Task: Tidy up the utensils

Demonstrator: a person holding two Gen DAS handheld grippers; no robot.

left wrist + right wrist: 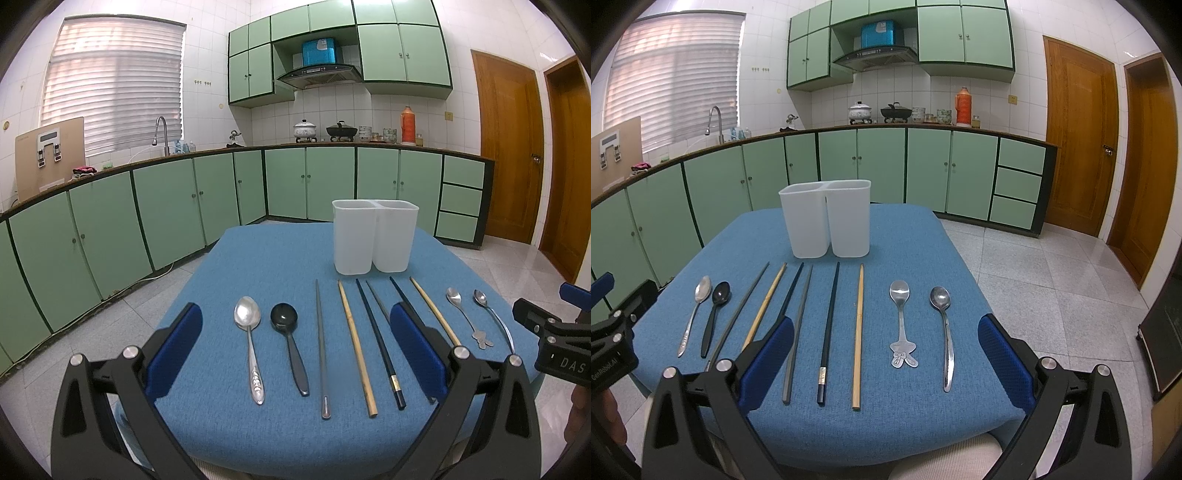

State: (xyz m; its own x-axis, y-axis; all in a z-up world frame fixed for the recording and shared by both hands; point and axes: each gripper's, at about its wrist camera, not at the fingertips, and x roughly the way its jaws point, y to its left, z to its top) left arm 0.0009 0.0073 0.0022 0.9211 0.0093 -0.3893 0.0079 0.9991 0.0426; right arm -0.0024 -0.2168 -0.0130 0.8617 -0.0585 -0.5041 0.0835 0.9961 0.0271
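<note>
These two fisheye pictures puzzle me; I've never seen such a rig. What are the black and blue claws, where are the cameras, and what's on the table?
The claws are two hand-held grippers; a camera on each looks along its fingers. One picture is from the left gripper, the other from the right gripper. Both are open and hold nothing. On the blue table stand a white two-part holder and a row of four spoons and six chopsticks, such as the black spoon.

Both grippers are showing black angular frames, silver round screws and blue padded fingers: left gripper (295, 347), right gripper (886, 350). White lettering is showing on each body's side.
</note>
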